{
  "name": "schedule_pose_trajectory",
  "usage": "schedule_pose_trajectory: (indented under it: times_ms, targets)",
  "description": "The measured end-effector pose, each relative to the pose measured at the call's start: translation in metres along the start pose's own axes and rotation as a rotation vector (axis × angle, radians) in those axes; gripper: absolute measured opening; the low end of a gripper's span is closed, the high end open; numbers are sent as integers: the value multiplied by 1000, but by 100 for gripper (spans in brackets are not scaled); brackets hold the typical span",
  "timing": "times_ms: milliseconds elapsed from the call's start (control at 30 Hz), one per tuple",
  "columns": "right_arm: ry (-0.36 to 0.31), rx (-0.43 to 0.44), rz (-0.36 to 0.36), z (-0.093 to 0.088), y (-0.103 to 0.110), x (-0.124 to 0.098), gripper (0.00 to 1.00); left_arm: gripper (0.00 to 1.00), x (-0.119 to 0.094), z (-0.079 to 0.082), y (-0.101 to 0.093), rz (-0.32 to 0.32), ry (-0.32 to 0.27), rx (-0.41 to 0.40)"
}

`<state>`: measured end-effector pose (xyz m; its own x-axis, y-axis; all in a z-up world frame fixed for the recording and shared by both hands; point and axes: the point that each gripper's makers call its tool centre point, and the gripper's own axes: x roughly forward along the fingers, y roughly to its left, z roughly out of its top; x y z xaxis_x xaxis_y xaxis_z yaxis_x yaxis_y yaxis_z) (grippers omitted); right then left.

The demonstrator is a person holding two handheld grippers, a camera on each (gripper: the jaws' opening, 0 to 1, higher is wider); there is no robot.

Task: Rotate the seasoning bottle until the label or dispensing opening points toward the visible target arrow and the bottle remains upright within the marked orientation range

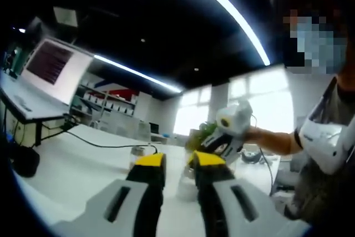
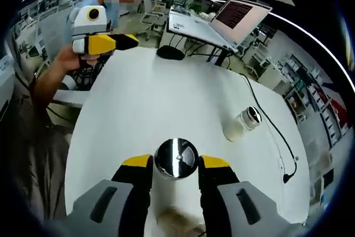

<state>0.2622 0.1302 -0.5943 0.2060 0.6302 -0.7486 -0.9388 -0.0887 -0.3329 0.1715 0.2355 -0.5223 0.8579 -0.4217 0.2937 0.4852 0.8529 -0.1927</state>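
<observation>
The seasoning bottle (image 2: 176,159) is held upright between the fingers of the right gripper (image 2: 175,164) at the near edge of the counter (image 2: 138,104), presumably so it can be turned. The left gripper (image 1: 178,160) is kept raised, fingers narrowly parted and empty. A second jar (image 2: 242,124) lies far right.

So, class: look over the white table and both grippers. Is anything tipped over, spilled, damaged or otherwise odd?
One thing stands out: a small jar with a silver cap lies tipped on its side on the white table, apart from the right gripper, whose jaws flank an upright bottle with a shiny cap. No spill or damage shows.
</observation>
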Motion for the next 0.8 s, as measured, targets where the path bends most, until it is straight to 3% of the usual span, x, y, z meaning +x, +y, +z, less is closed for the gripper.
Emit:
schedule_pose_trajectory:
  times_ms: [67, 200, 300, 400, 567, 600, 667, 733, 800]
  targets:
    - [30, -43, -8, -7, -1, 1, 34, 21, 1, -2, 0, -2, 5, 0]
    - [4, -39, -11, -5, -2, -3, 34, 21, 4, -10, -3, -14, 29, -4]
    - [-33, -18, -13, -2, -1, -11, 31, 21, 8, -16, -5, -24, 48, -5]
    - [-111, -26, -70, 8, -8, -24, 27, 21, 11, -24, -7, -35, 68, -13]
    - [-330, 44, -167, 31, -20, -64, 30, 24, 20, -43, -10, -51, 116, -31]
    - [-379, 55, -197, 34, -23, -76, 31, 26, 23, -48, -11, -54, 133, -21]
    - [-457, 84, -240, 35, -21, -103, 31, 32, 30, -53, -12, -54, 157, 87]
    - [-574, 121, -306, 33, -18, -140, 30, 35, 41, -57, -18, -75, 193, 100]
    - [-662, 160, -325, 30, -11, -168, 26, 36, 53, -55, -22, -110, 208, 112]
